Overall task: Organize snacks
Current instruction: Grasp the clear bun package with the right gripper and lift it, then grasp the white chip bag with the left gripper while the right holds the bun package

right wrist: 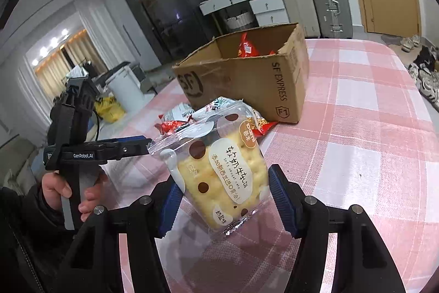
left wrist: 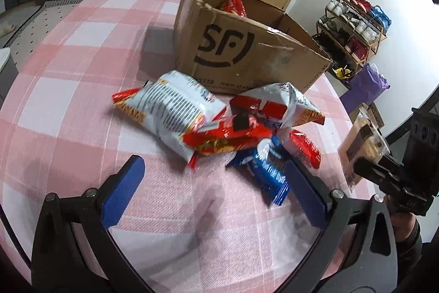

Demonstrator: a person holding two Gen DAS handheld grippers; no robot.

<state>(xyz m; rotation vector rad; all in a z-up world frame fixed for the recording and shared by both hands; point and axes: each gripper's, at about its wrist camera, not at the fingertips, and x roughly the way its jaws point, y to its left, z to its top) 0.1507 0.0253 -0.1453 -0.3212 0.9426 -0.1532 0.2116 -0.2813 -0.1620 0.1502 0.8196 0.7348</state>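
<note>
Gripping a biscuit pack [right wrist: 219, 177], the right gripper [right wrist: 223, 199] should carry it level to the box [right wrist: 247, 78] at 12 o'clock; the left gripper [left wrist: 211, 183] hangs wide, empty.

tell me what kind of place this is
Most likely a lived-in home, perhaps a flat's main room: a shoe rack by the wall, suitcases beside a door, and a table with a pink checked cloth.

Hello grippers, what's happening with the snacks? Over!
Right gripper shut on cracker pack, lifted. Left gripper open, empty, above snack pile. Box open, path clear.
</note>
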